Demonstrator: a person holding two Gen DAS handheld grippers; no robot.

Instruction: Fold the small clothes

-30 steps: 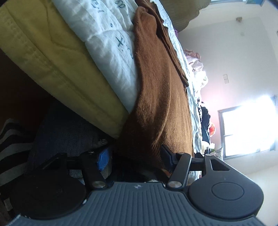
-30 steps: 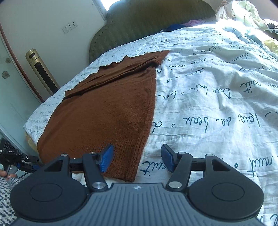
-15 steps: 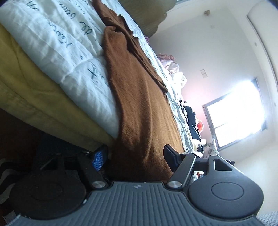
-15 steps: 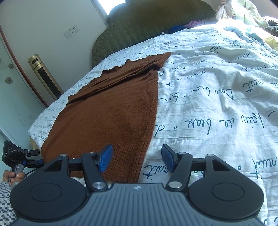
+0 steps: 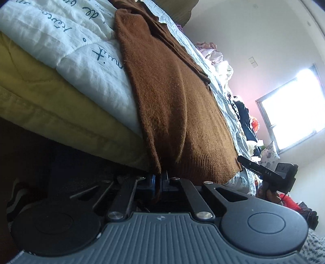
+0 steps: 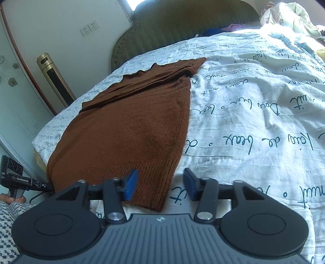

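Note:
A brown knit sweater (image 6: pixel 130 130) lies flat on the bed, its ribbed hem toward me and its sleeves folded across the top. In the left wrist view the sweater (image 5: pixel 172 101) hangs over the mattress edge. My left gripper (image 5: pixel 158 182) is shut on its lower hem corner, with brown fabric pinched between the blue pads. The left gripper's body (image 6: pixel 18 178) also shows at the bed's left edge. My right gripper (image 6: pixel 160 186) hovers over the other hem corner. Its jaws are closing, the hem lies between them, and the pads stand apart from it.
A white quilt (image 6: pixel 254 121) with blue handwriting covers the bed above a yellow mattress side (image 5: pixel 50 101). A green headboard (image 6: pixel 182 26) and a gold tower unit (image 6: pixel 54 81) stand behind. Loose clothes (image 6: pixel 284 14) are heaped at the far right. A hand and checked sleeve (image 6: pixel 8 215) are at lower left.
My left gripper rolled, came up to the bed's edge and closed on the sweater's hem corner. My right gripper's jaws have narrowed a little around the other corner.

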